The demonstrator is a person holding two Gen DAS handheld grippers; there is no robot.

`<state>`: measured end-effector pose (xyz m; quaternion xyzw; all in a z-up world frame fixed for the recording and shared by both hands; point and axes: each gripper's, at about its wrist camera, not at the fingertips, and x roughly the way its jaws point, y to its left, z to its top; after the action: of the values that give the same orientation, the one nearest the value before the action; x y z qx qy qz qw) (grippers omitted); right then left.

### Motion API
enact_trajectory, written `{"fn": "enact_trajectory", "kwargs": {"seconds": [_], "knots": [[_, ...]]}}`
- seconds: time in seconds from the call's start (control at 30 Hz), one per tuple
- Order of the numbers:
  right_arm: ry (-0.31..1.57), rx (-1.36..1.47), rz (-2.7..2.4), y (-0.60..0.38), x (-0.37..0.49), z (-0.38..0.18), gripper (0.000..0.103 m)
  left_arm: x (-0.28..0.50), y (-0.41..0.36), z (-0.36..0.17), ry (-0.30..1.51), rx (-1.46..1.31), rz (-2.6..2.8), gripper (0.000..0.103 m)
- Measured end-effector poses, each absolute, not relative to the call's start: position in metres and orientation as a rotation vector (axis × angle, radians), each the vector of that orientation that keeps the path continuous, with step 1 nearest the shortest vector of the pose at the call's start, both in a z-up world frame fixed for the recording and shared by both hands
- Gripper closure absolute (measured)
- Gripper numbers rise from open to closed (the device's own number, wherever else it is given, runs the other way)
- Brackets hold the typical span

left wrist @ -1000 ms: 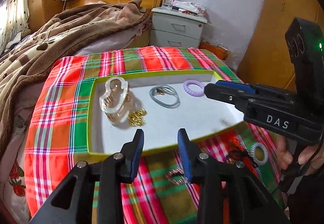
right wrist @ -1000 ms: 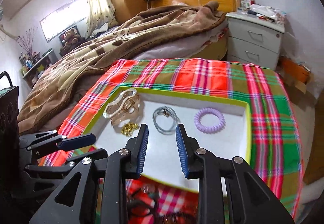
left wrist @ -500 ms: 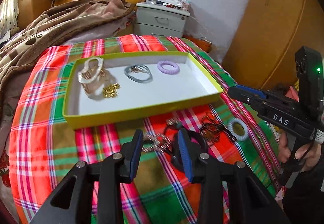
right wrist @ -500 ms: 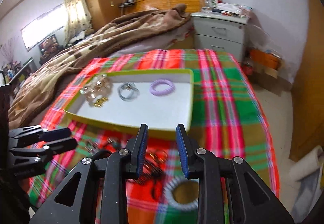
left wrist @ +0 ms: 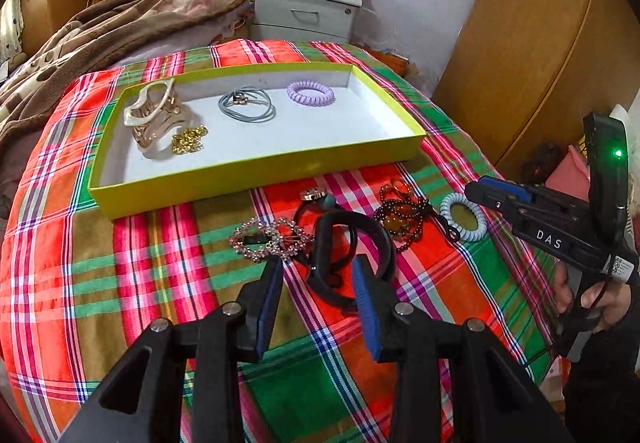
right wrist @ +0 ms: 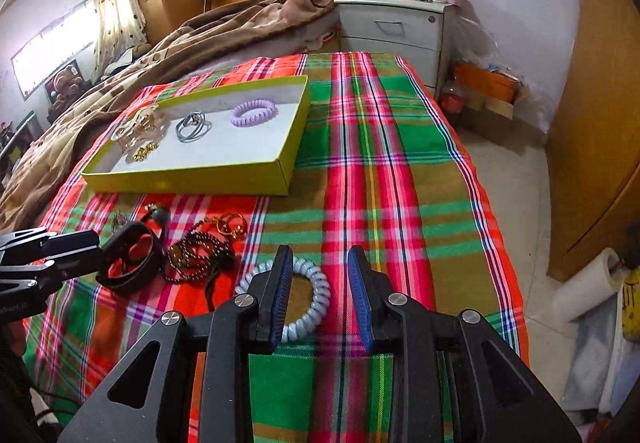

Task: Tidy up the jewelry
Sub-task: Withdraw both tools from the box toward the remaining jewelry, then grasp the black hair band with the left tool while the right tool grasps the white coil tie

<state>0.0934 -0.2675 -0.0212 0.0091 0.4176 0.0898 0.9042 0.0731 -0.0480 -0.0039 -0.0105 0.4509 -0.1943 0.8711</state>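
Both grippers hang over the loose pieces that lie on the plaid cloth in front of the yellow-green tray, and both sets of jaws stand open with nothing between the pads. The left gripper hovers above the black band, just beside the rhinestone clip; the right gripper hovers over the pale blue coil tie, the piece lying farthest right of the tray's near wall. A clear hair claw, gold chain, grey ties and a purple coil tie already lie inside the tray. To pick well, I judge each gripper should come straight down so one pad goes inside the ring and one outside, pinch a single strand, lift clear of the beaded bracelet so nothing tangles, and release low over bare tray floor. The only readable writing is "DAS" on the right gripper's body.
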Motion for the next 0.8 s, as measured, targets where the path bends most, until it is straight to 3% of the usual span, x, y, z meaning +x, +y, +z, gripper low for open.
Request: {"fn": "enact_trajectory", "kwargs": {"seconds": [0.8], "knots": [[0.895, -0.055, 0.145, -0.262, 0.092, -0.031, 0.074, 0.069, -0.063, -0.013, 0.986, 0.060, -0.322, 0.066]]}}
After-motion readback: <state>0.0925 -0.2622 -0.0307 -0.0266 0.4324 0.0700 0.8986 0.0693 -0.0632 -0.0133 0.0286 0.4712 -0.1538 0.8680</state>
